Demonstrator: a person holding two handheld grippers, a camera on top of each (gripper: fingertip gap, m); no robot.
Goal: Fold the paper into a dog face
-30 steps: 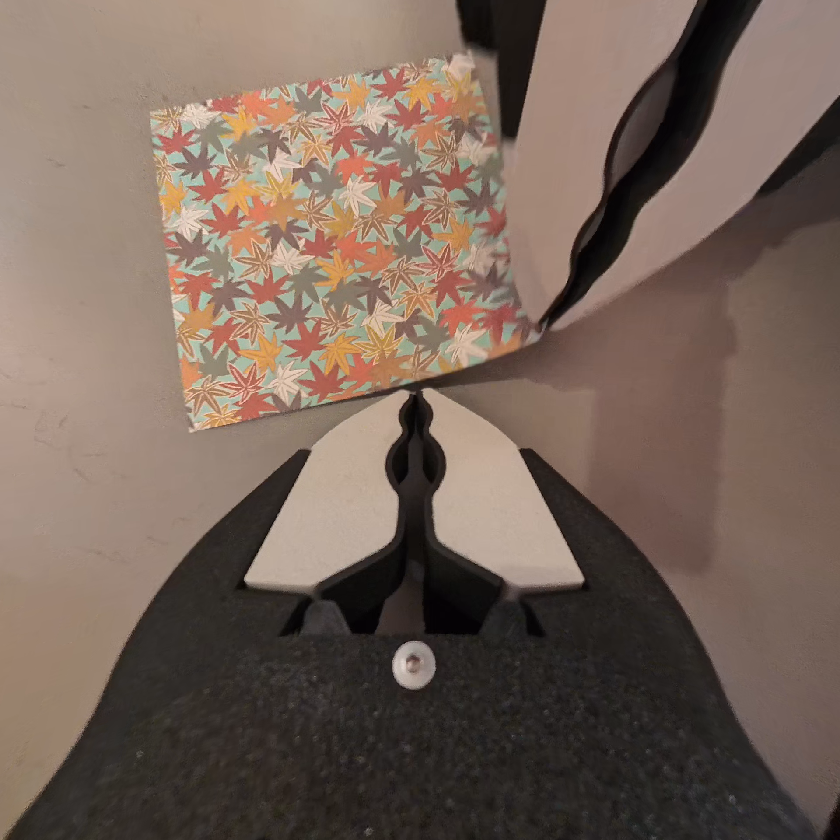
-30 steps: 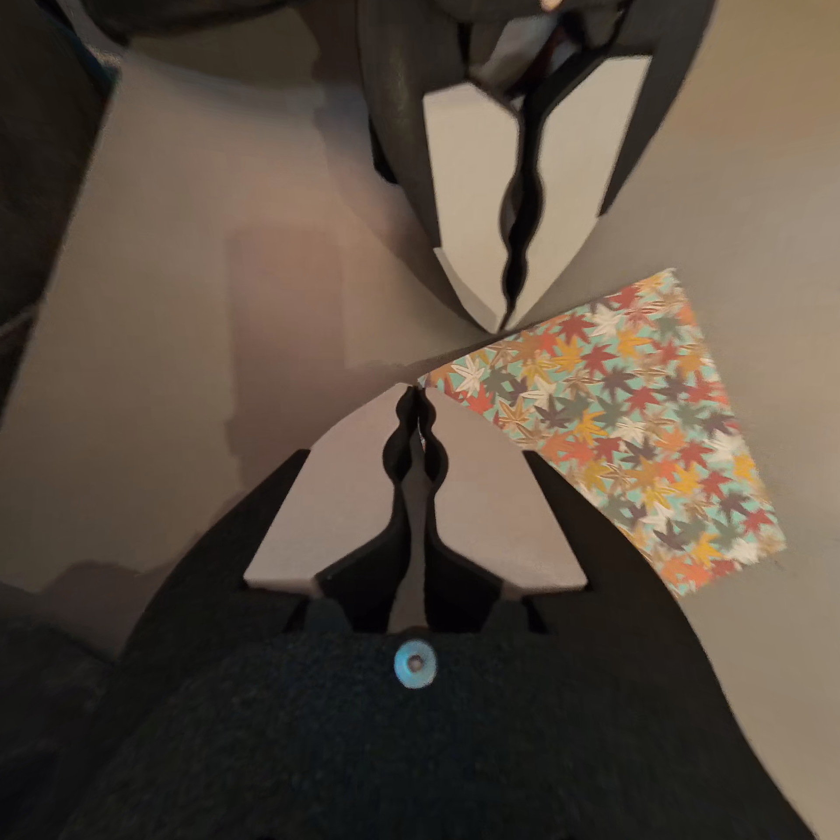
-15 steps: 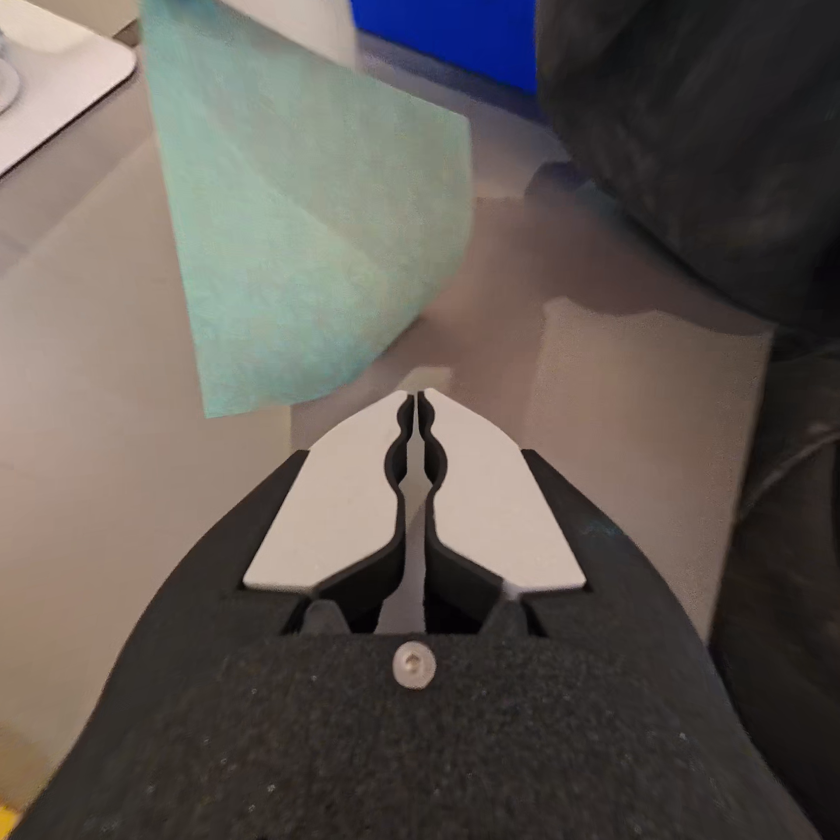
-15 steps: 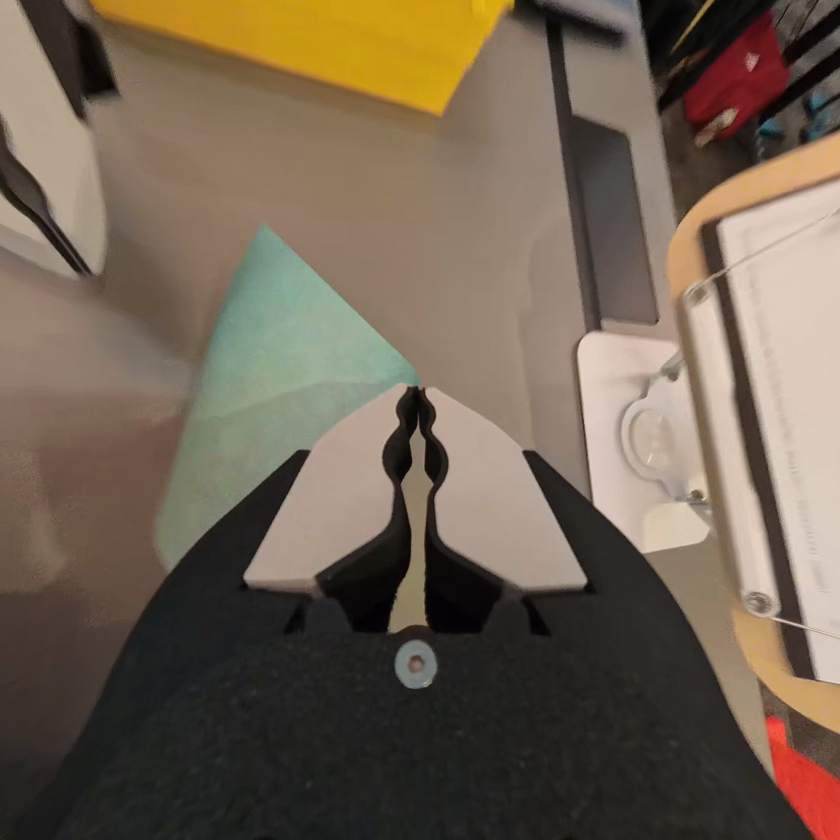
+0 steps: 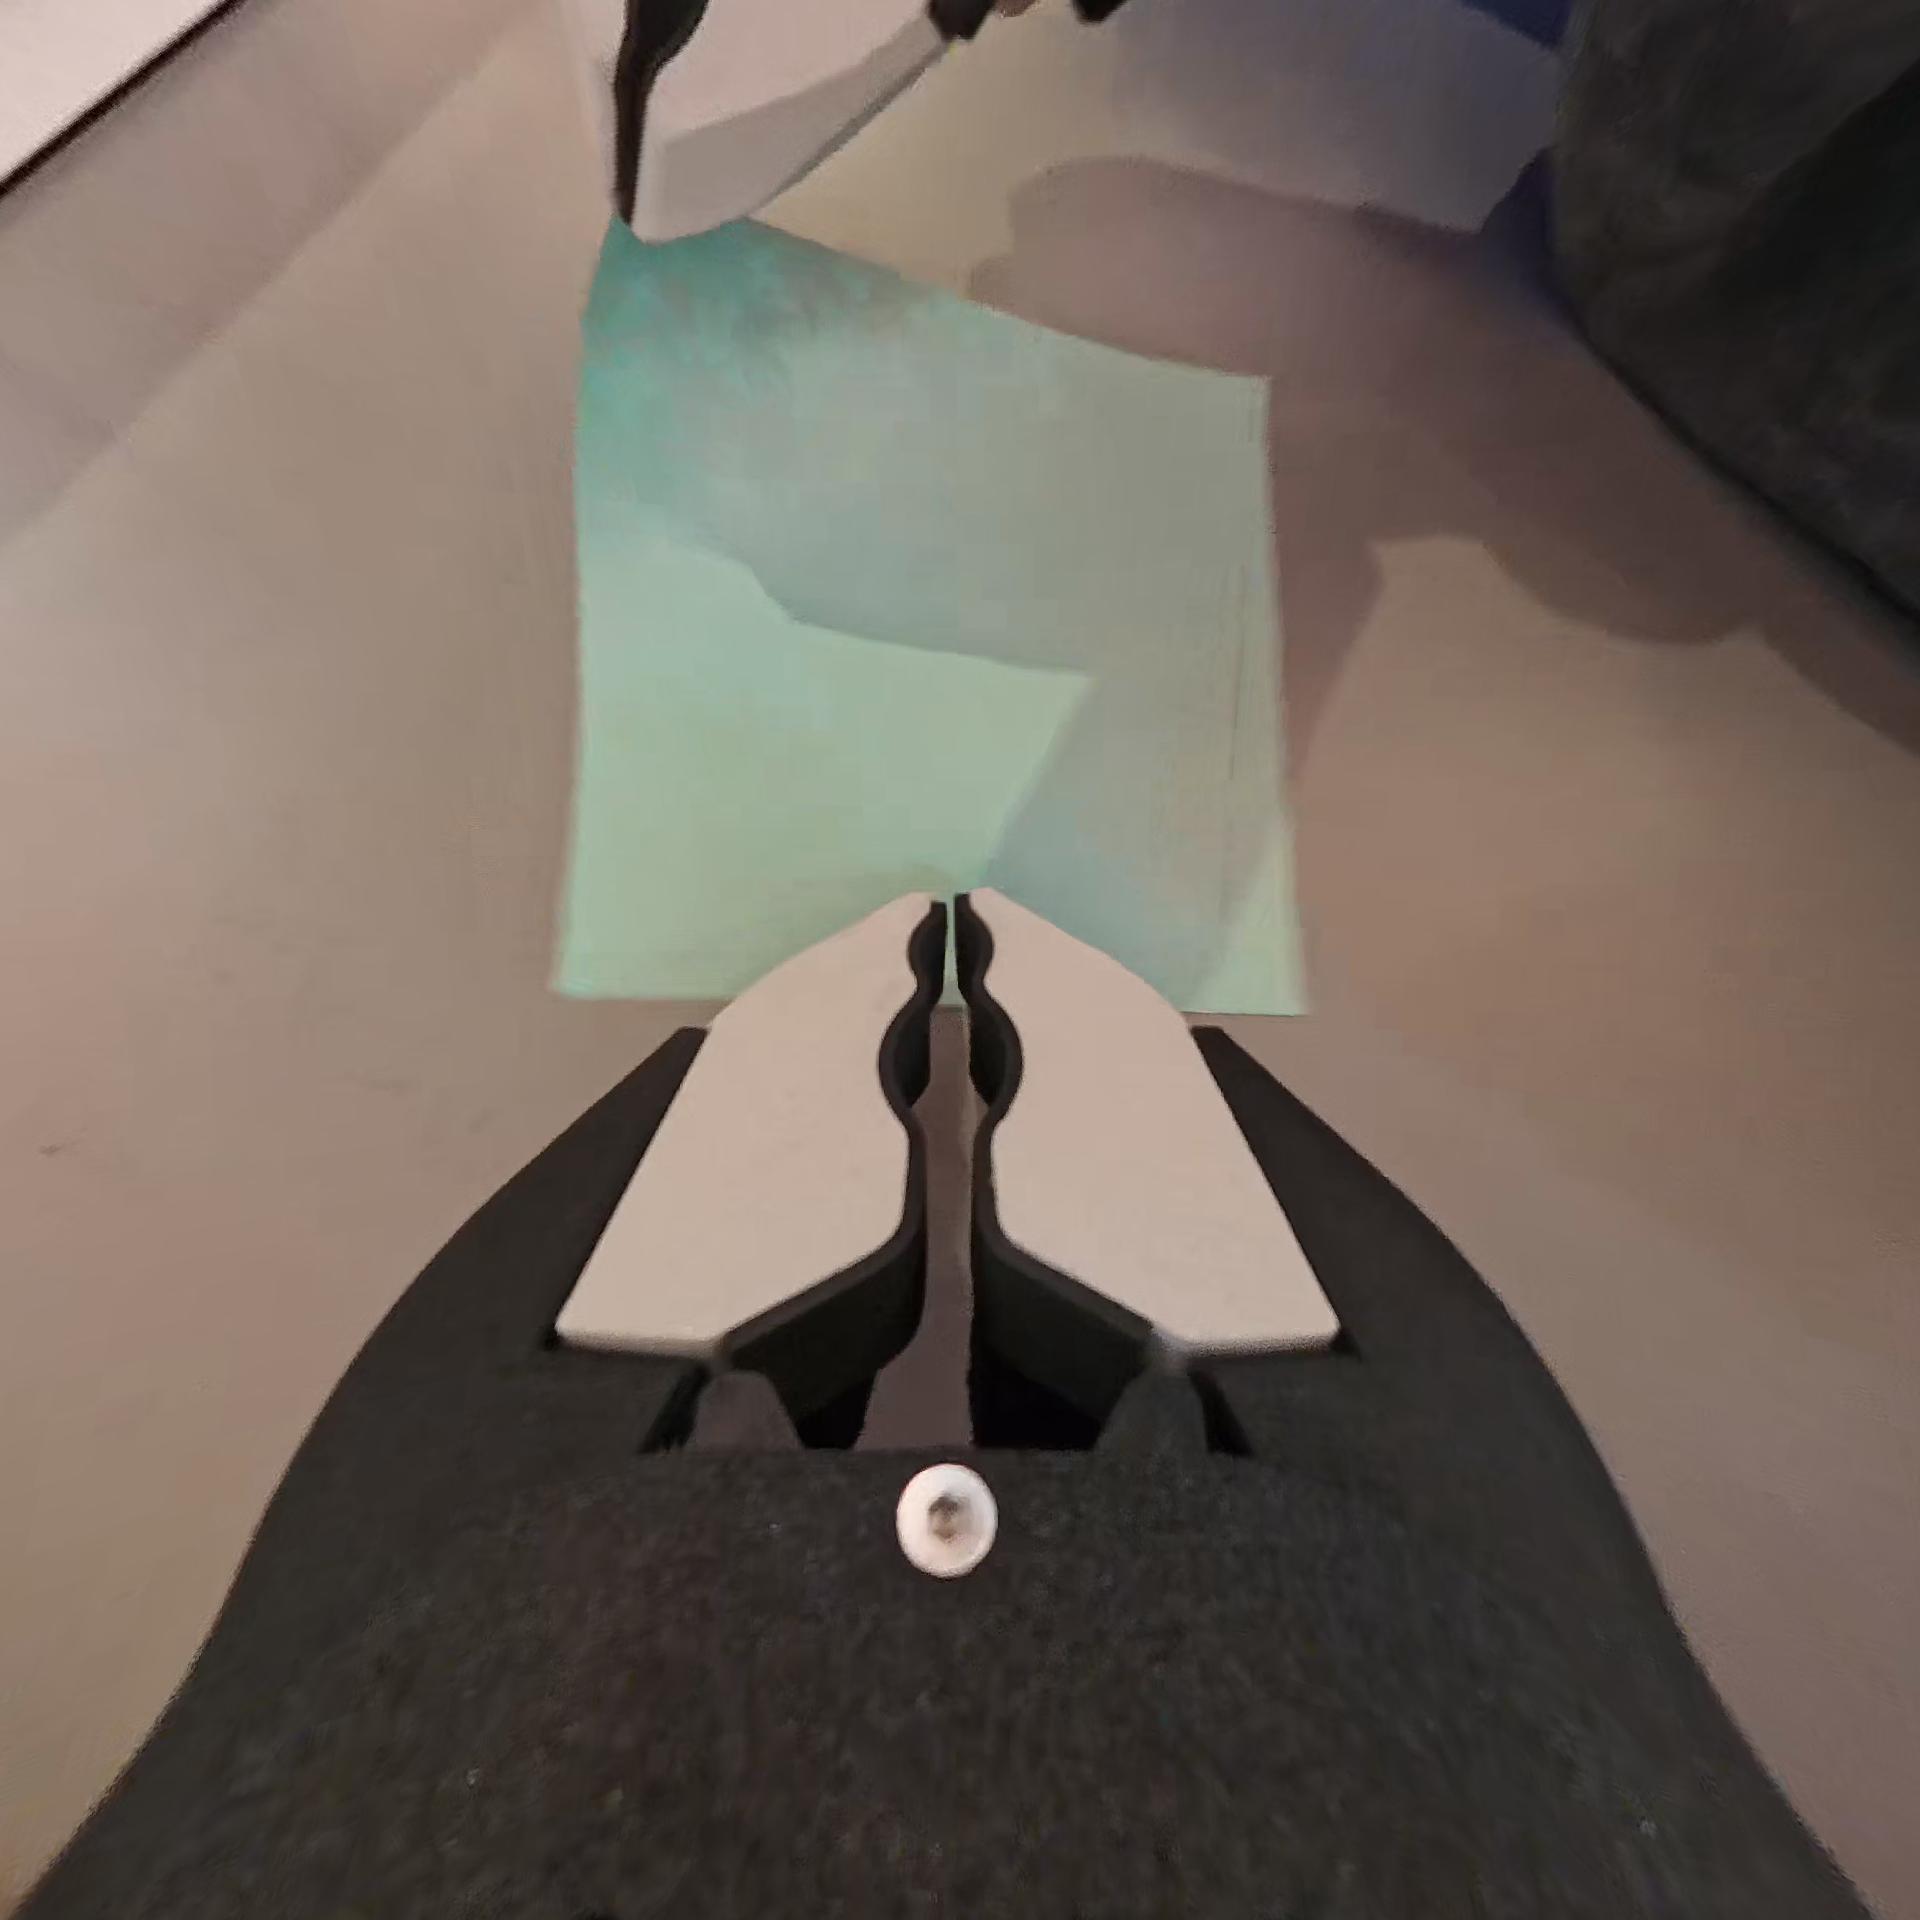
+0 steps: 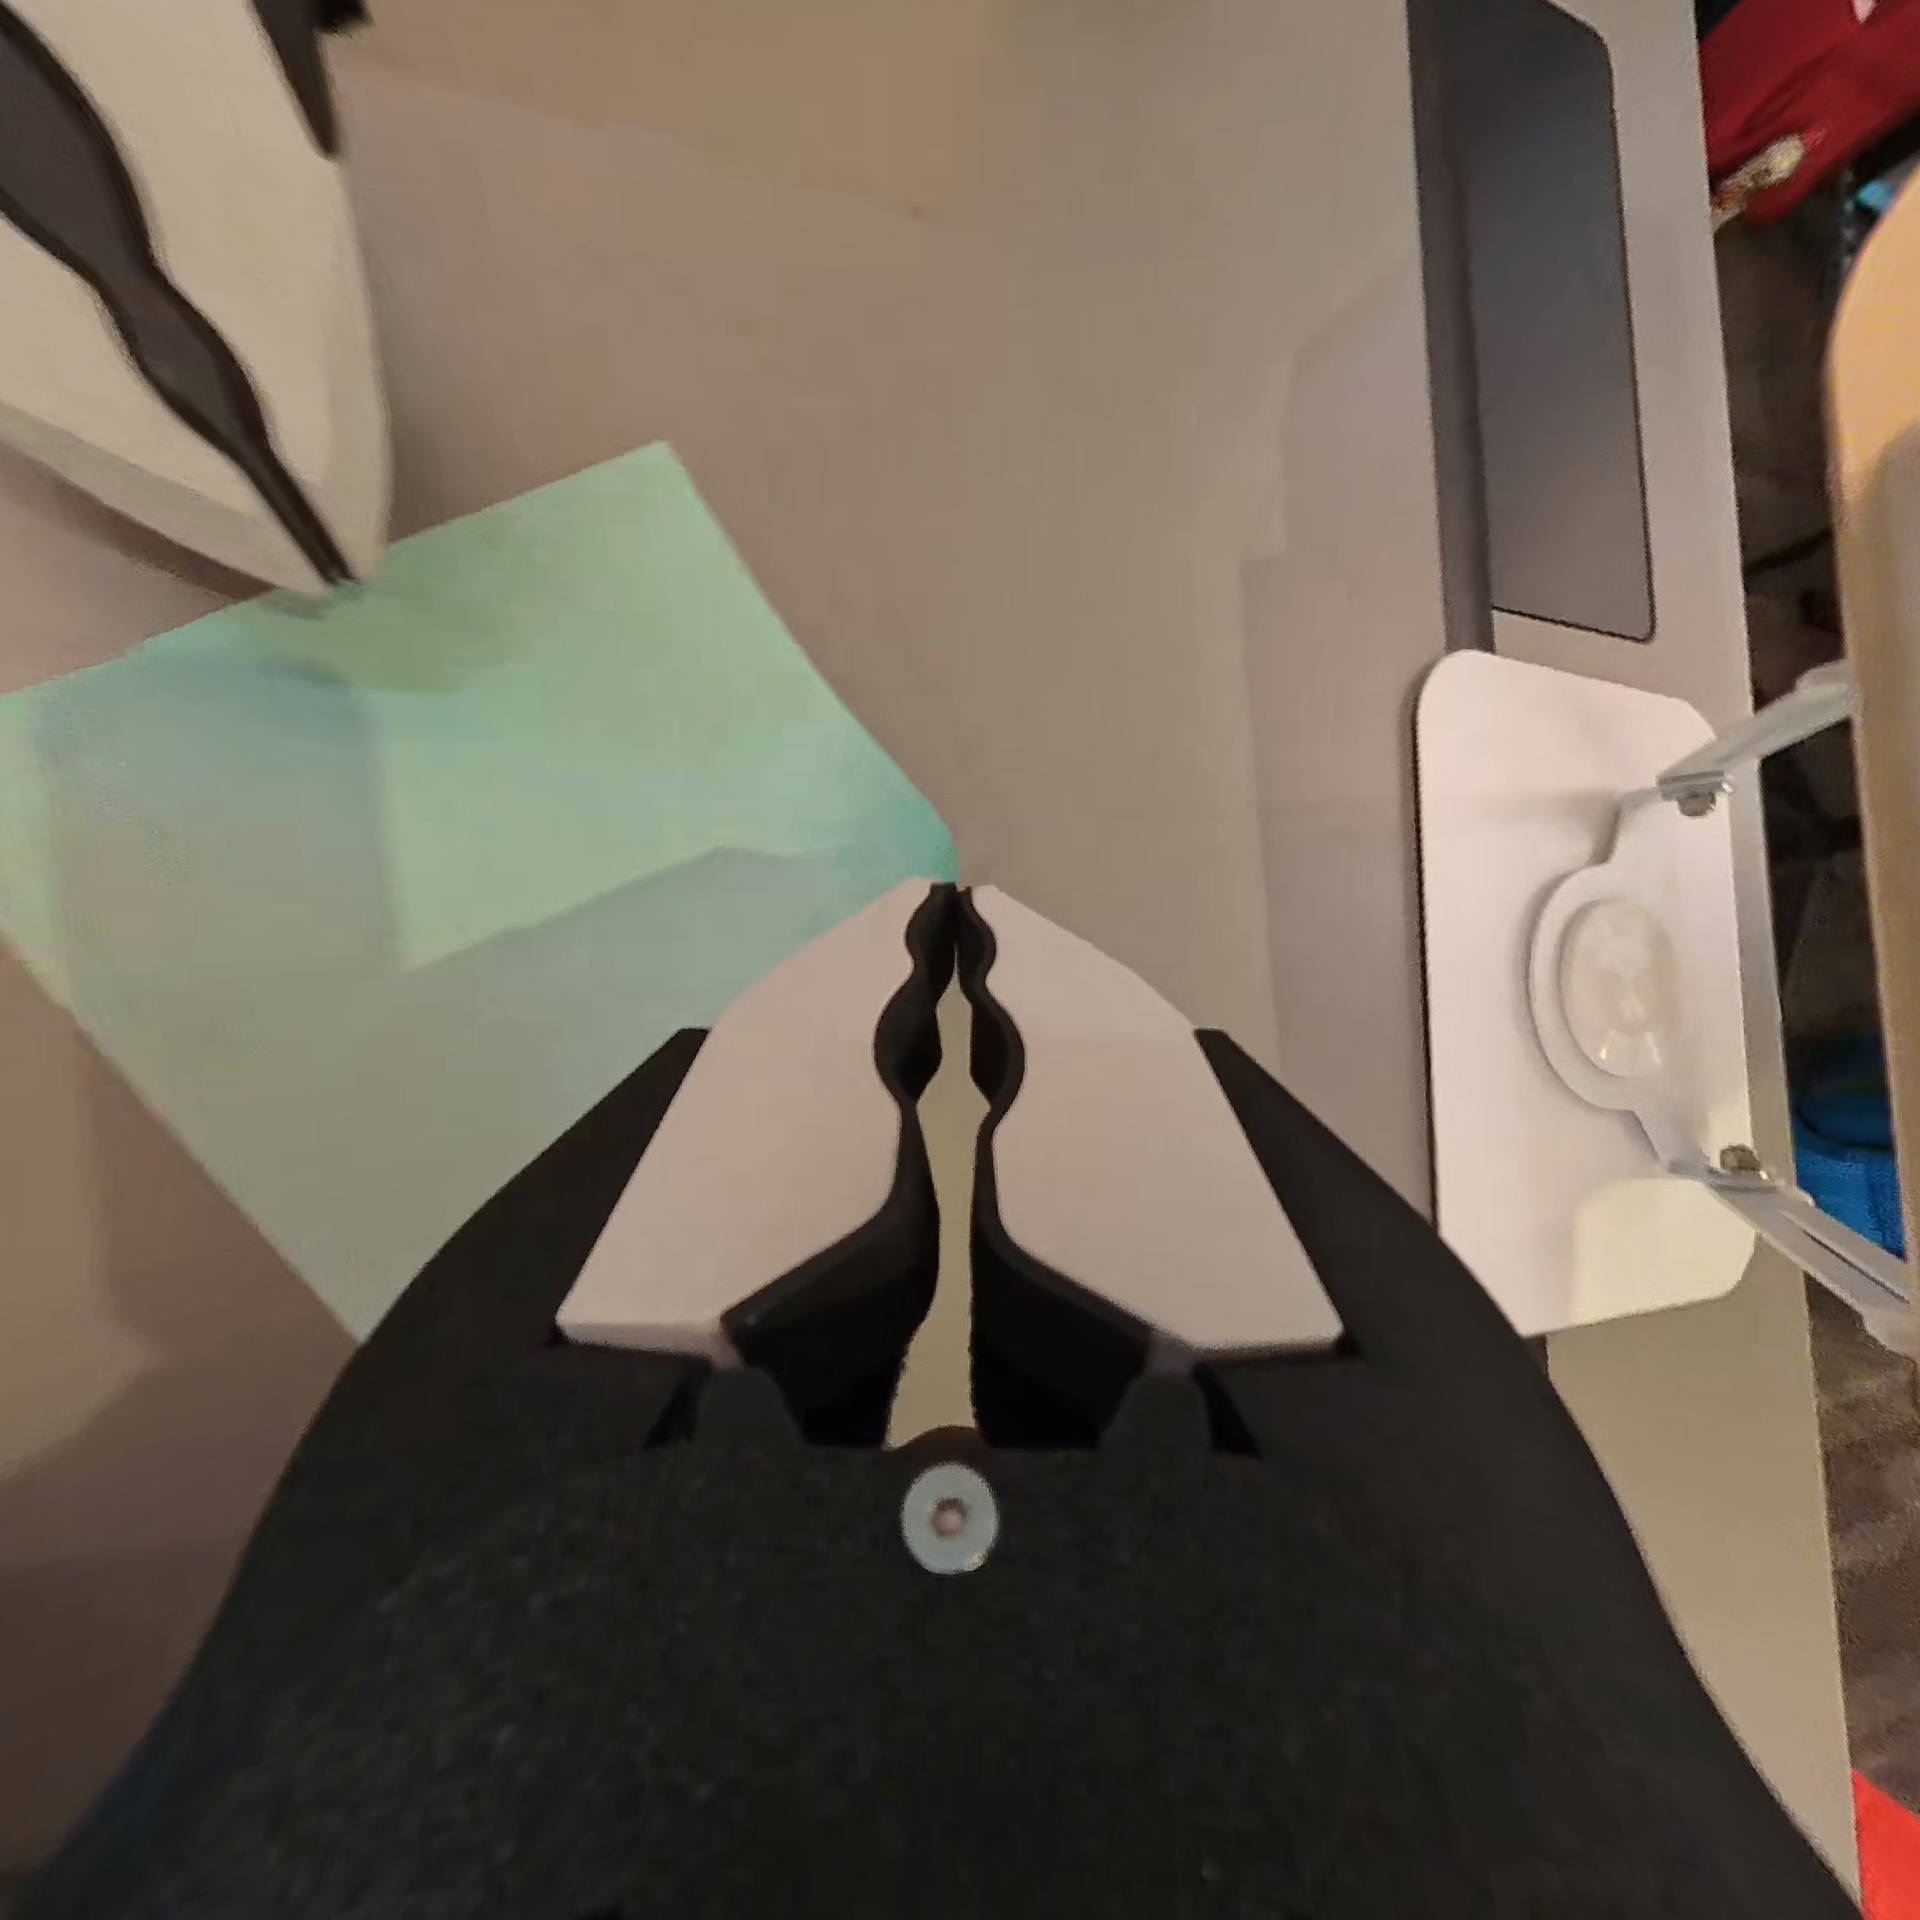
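The square paper [image 5: 831, 623] shows its plain green side and is spread over the grey table [image 5: 260, 831]. My right gripper [image 6: 951, 888] is shut on one corner of the paper [image 6: 520, 831]. In the left wrist view that gripper [image 5: 634, 208] holds the far left corner a little raised, and the sheet curves there. My left gripper [image 5: 951, 904] is shut, and its tip is over the paper just inside the near edge. In the right wrist view its tip [image 6: 332, 582] touches the sheet at that edge. I cannot tell if it pinches the paper.
A white base plate with a clear holder [image 6: 1558, 987] stands at the table's right side, with a dark slot [image 6: 1558, 312] behind it. A pale wooden edge [image 6: 1881, 520] and red cloth [image 6: 1818, 104] lie beyond. A dark garment [image 5: 1766, 312] fills the right of the left wrist view. About 12 cm separates my left fingertips from my right.
The paper lay pattern side up a second ago. My right gripper lifted it by the corner and turned it over, and it now shows its green side. My left gripper stayed shut.
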